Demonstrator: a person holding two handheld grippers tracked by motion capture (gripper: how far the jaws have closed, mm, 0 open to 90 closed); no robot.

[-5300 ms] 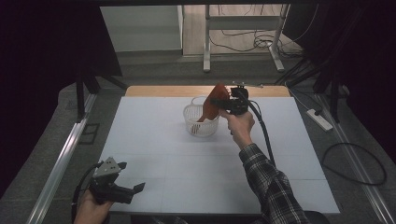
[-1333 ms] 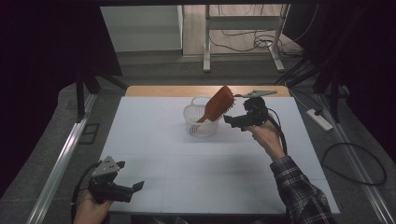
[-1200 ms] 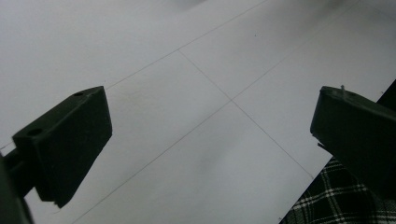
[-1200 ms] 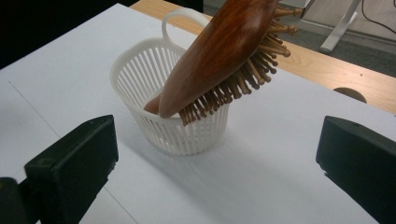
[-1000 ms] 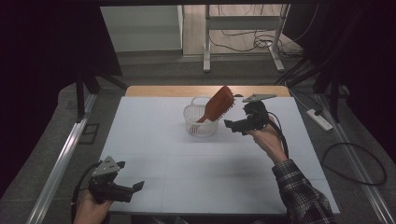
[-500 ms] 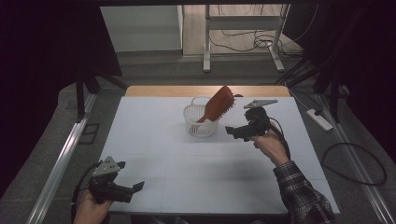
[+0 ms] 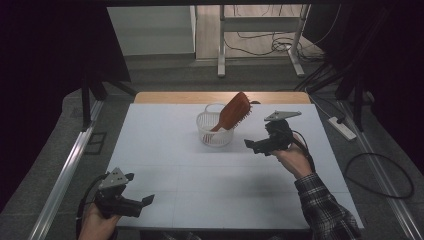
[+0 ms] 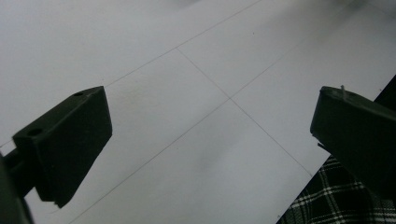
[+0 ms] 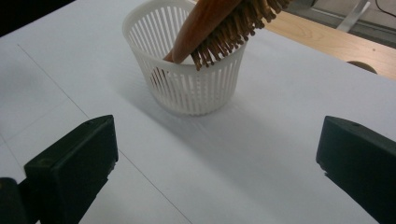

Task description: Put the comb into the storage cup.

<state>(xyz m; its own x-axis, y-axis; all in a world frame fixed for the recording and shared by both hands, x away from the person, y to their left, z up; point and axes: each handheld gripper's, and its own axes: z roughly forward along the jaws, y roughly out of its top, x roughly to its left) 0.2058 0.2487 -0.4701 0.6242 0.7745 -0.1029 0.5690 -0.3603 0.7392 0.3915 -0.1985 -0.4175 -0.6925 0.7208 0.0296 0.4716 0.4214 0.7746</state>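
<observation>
My right hand-held gripper (image 7: 256,146) hangs released just beside the white basket (image 7: 216,131), where the wooden hairbrush (image 7: 234,111) leans handle-down. My left hand-held gripper (image 7: 141,203) is released too, low over the counter (image 7: 165,150).

Right gripper (image 7: 251,145) held mid-table, jaws wide apart, pointing left (forearm in a plaid sleeve (image 7: 327,210)). Left gripper (image 7: 146,200) low at near-left edge, jaws likewise spread, gripped from below.
</observation>
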